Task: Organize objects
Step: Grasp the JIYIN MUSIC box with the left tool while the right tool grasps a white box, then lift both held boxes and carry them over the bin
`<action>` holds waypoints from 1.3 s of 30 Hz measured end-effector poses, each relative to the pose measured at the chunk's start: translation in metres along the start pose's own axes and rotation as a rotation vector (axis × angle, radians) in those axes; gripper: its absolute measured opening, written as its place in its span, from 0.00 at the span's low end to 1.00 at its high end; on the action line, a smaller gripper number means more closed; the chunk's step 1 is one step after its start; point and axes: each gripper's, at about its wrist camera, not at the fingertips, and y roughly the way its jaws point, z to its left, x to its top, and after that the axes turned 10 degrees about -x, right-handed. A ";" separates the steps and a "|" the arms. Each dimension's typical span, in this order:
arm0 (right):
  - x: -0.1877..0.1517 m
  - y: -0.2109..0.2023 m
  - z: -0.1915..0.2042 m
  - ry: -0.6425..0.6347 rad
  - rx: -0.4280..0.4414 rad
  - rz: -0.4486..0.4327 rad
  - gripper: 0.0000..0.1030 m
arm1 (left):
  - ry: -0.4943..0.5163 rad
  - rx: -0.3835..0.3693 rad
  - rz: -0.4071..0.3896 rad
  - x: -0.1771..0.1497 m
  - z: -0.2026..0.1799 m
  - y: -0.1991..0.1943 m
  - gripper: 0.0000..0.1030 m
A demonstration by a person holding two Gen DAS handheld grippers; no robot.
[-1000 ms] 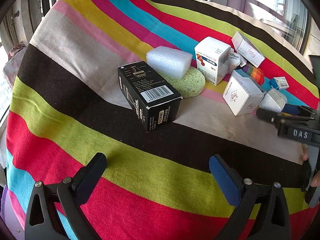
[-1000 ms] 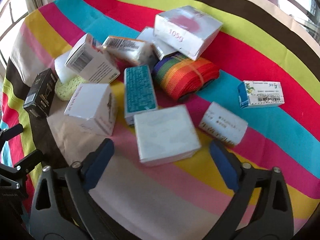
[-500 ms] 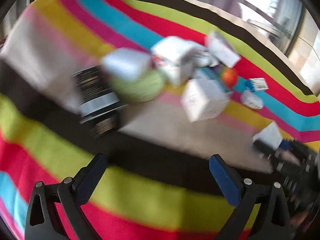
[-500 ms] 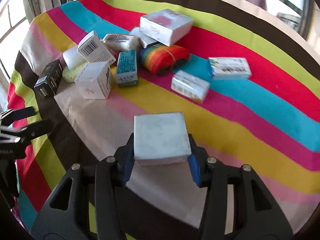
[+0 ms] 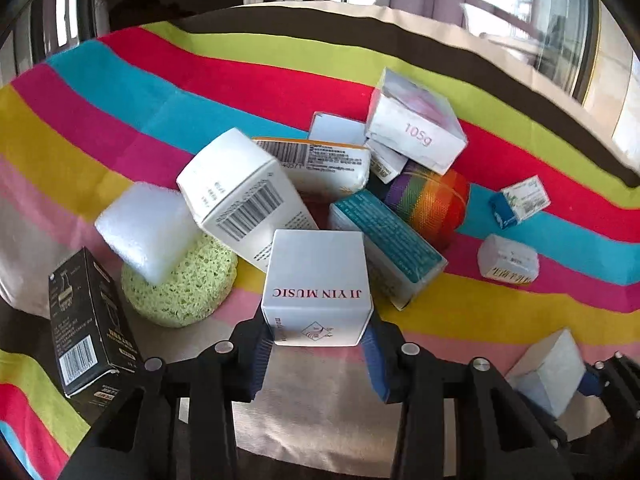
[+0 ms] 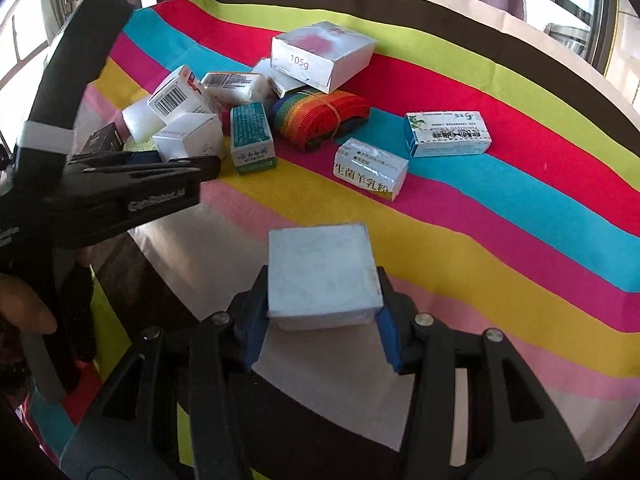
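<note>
From the left wrist, the left gripper [image 5: 318, 354] has just clamped onto a white cube box [image 5: 318, 286] at lower centre, right at the near edge of the heap on the striped cloth [image 5: 500, 312]; the green sponge [image 5: 180, 288] sits just left.

From the right wrist, the right gripper [image 6: 320, 334] grasps a plain white box [image 6: 322, 272] at lower centre, well apart from the heap at upper left.

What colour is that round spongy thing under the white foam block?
The round sponge is pale yellow-green, speckled with pores. The left wrist view shows it best.
</note>
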 end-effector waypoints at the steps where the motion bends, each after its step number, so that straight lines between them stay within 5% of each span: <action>1: 0.000 0.000 0.000 0.001 0.000 0.000 0.50 | -0.013 -0.017 -0.005 0.000 0.003 -0.001 0.40; 5: 0.004 0.004 0.000 0.010 0.004 0.002 0.50 | -0.009 -0.027 -0.003 0.001 -0.001 -0.001 0.48; 7: 0.003 0.003 -0.001 0.010 0.004 0.002 0.50 | 0.034 -0.005 0.022 0.007 -0.007 0.008 0.76; 8: 0.003 0.004 -0.001 0.012 0.004 0.002 0.50 | 0.050 0.017 0.040 0.008 -0.011 0.012 0.77; 9: 0.003 0.004 -0.001 0.013 0.004 0.002 0.50 | 0.068 0.032 0.044 0.009 -0.015 0.014 0.75; 11: 0.004 0.005 -0.001 0.016 0.005 0.003 0.51 | 0.079 0.020 0.029 0.009 -0.018 0.012 0.43; 12: 0.004 0.006 -0.001 0.019 0.005 0.004 0.51 | 0.084 0.019 0.019 0.008 -0.019 0.009 0.40; 23: 0.007 0.009 -0.006 0.045 0.002 0.009 0.51 | 0.061 0.000 -0.036 -0.040 -0.037 -0.043 0.40; 32: 0.005 0.005 0.000 0.028 -0.053 0.007 0.49 | 0.065 0.018 -0.041 -0.108 -0.009 -0.109 0.40; 39: -0.029 -0.033 0.014 0.078 -0.073 0.023 0.47 | 0.063 0.014 -0.041 -0.149 0.004 -0.145 0.40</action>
